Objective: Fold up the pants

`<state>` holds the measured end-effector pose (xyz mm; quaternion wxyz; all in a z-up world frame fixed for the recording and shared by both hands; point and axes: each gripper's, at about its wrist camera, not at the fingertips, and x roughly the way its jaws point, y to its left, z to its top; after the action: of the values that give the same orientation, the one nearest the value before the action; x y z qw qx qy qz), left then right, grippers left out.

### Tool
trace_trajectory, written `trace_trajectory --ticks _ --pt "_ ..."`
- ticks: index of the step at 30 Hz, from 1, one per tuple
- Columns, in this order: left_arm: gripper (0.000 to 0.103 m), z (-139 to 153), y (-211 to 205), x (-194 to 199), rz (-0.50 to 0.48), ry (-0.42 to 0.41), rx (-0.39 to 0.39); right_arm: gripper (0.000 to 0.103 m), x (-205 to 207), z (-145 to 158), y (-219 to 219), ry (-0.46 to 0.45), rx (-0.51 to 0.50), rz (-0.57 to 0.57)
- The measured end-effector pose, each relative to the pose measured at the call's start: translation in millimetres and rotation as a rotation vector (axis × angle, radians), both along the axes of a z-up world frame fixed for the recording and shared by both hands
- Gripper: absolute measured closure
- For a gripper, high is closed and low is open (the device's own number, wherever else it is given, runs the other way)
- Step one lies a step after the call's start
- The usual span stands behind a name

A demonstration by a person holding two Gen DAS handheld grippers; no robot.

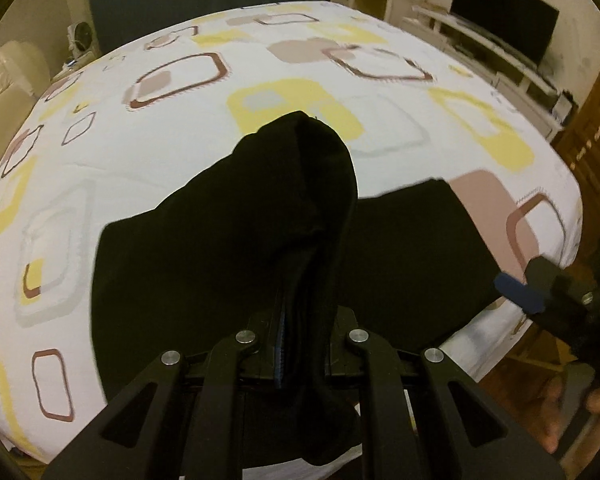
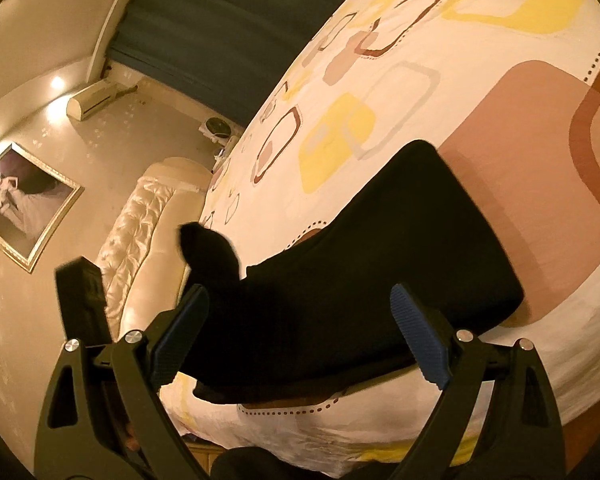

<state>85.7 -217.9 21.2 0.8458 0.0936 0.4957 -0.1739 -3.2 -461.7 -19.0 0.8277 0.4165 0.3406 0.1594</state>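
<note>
We see black pants lying on a bed near its lower edge, on a white sheet printed with yellow, brown and beige rounded squares. The cloth is very dark and plain, so seams and pockets are hard to tell, and we can read no label or writing on it. One part lies flat and wide on the sheet, and another part rises from it as a thick rounded bunch that goes up into the left gripper. The jaws of this gripper are closed on that bunch, and the cloth hangs down on both sides of them. In the right wrist view the flat part of the pants reaches across the sheet toward the corner of the bed, and the lifted bunch stands at the left side. The right gripper has its jaws wide apart, with blue ribbed pads, and it holds nothing; it is above the near edge of the pants. A framed picture hangs on the wall, and a dark screen stands on a white cabinet behind the bed.
</note>
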Motion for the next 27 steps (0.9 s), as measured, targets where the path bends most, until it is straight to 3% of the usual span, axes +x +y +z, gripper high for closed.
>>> trace_trajectory --ticks 6,13,27 --pt "0.090 -25 -35 -12 -0.020 -0.024 0.064 0.011 -2 -4 -15 0.000 0.022 -0.041" --pt "0.090 -45 -48 -16 -0.005 -0.045 0.112 0.011 -3 -7 -27 0.003 0.048 -0.072" --pt "0.086 -56 -66 -28 -0.026 -0.130 0.209 0.011 -5 -12 -38 0.012 0.077 -0.104"
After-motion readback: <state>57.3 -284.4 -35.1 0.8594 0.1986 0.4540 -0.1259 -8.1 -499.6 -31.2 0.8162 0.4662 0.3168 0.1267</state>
